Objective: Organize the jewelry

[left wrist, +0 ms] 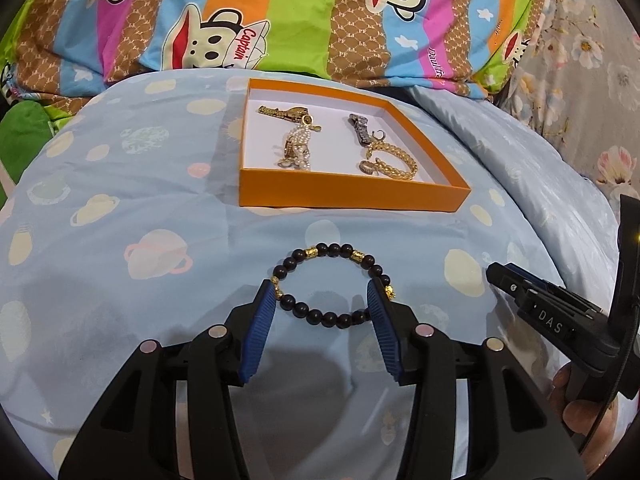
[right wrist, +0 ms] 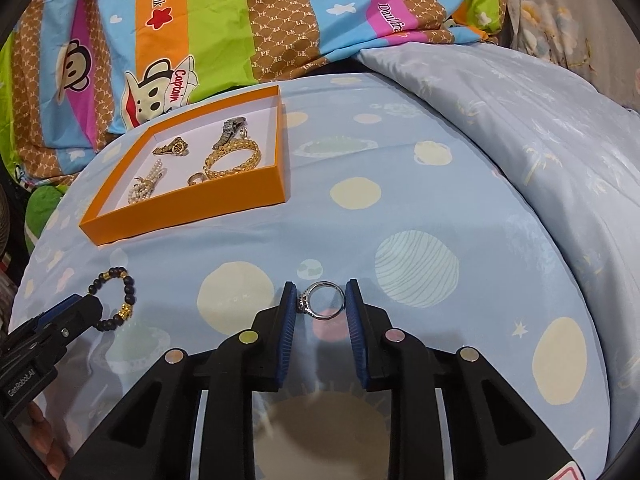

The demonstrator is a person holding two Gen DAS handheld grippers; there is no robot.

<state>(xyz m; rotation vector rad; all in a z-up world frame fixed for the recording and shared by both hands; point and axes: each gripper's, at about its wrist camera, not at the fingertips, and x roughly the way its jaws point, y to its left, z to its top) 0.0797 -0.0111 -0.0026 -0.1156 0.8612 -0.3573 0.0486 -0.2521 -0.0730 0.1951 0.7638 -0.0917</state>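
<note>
A black bead bracelet with gold beads [left wrist: 329,285] lies on the light blue bedspread. My left gripper [left wrist: 322,300] is open, its blue pads on either side of the bracelet's near half. The bracelet also shows in the right wrist view [right wrist: 116,298], with the left gripper's tip [right wrist: 80,312] beside it. A silver ring [right wrist: 322,300] lies between the blue pads of my right gripper [right wrist: 320,300], which is open around it, pads close to the ring. An orange box [left wrist: 348,196], also in the right wrist view [right wrist: 180,208], holds watches, a pearl piece, a gold bracelet and rings.
A striped monkey-print quilt [left wrist: 280,20] is bunched behind the box. A pale blue duvet fold [right wrist: 520,140] rises on the right. The right gripper's body [left wrist: 560,316] shows at the right of the left wrist view.
</note>
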